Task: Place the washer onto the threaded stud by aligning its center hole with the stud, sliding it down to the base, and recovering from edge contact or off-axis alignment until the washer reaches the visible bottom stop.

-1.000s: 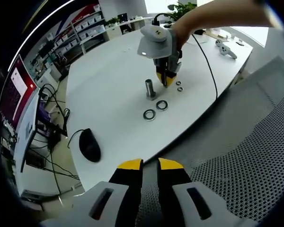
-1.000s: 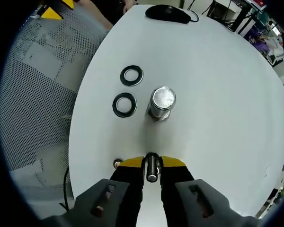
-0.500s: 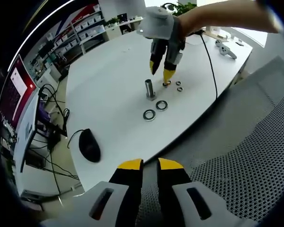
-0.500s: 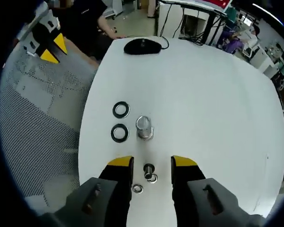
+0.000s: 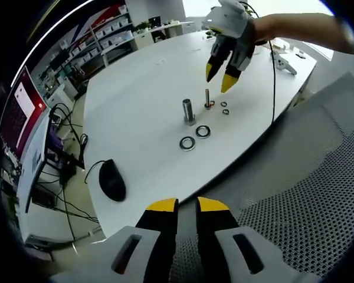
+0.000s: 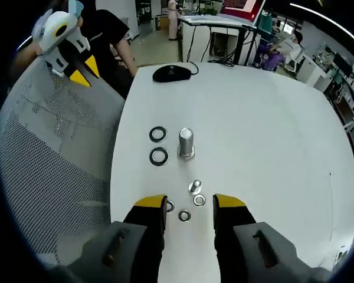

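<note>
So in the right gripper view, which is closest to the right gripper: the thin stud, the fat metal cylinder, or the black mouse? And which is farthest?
Counting out from the right gripper:
1. Thin stud, just ahead of the open jaws, among the small washers.
2. Fat metal cylinder, mid-table, beside two black rings.
3. Black mouse, at the table's far edge.

Place: an office-like lab or tech workroom
Table: a big white rounded table (image 5: 135,112) with a black computer mouse (image 5: 111,180) on it
Seating: a grey mesh chair (image 6: 53,159)
Walls: shelving stacked with bins (image 5: 100,35) (far side), a red-lit monitor (image 5: 20,112)
Floor: loose cables (image 5: 68,147)
</note>
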